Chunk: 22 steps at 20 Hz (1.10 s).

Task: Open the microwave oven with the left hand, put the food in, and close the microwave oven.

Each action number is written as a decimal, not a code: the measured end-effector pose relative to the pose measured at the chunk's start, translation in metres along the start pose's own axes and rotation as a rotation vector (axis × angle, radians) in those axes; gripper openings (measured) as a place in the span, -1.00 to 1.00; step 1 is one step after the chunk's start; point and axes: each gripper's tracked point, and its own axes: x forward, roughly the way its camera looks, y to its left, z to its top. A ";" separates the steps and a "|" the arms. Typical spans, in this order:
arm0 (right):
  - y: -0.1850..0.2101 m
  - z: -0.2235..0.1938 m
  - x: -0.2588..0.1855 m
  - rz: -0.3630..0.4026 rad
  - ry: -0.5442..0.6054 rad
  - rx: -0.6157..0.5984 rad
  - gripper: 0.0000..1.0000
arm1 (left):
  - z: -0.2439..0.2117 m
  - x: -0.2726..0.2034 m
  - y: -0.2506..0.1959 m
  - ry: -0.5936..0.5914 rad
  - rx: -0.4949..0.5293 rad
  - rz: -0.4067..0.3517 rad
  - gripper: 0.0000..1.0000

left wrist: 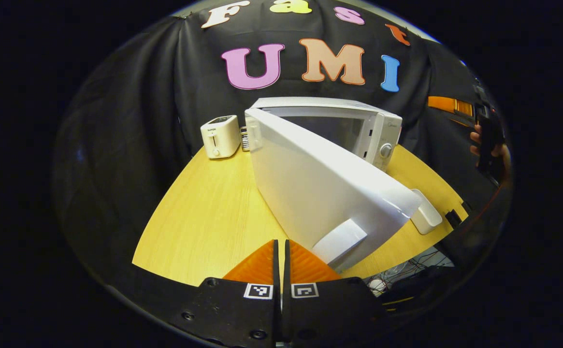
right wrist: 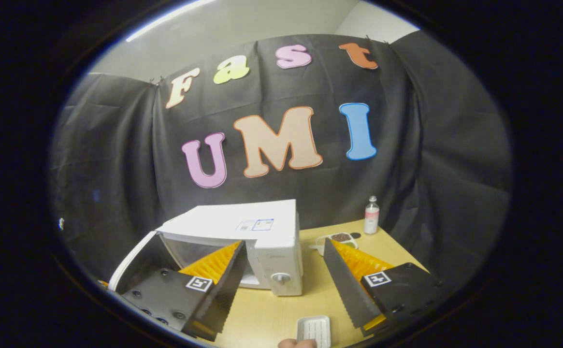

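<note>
One microwave oven (left wrist: 358,128) stands on the wooden bench (left wrist: 204,212), its single door (left wrist: 320,193) swung wide open toward the camera in the left gripper view. One small white toaster (left wrist: 220,136) sits just beside the oven's hinge side. One white tray (left wrist: 426,211) lies on the bench near the door's free edge; in the right gripper view it lies at the bottom edge, between the two fingers and well in front of the oven, and what it holds cannot be made out. Farther back in that view are one small bottle (right wrist: 371,215) and one shallow dish (right wrist: 340,238) with something dark in it, partly hidden by a finger. The left tongs (left wrist: 281,251) are pressed together with nothing between them, their tips just beside the lower corner of the open door; whether they touch it is unclear. The right tongs (right wrist: 281,251) are spread wide and empty, the oven's control panel standing between them farther off. A hand (left wrist: 489,150) holding a dark tool shows at the right rim of the left gripper view, cut off and blurred
</note>
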 end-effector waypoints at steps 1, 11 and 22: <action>-0.006 0.003 -0.002 -0.001 -0.008 -0.005 0.94 | 0.004 0.003 -0.007 -0.004 0.001 -0.006 -1.00; -0.074 0.008 -0.011 -0.036 -0.010 -0.010 0.94 | 0.039 0.029 -0.068 -0.017 0.054 -0.015 -1.00; -0.136 0.011 -0.010 -0.031 -0.018 0.013 0.73 | 0.070 0.074 -0.111 -0.034 0.106 0.043 -1.00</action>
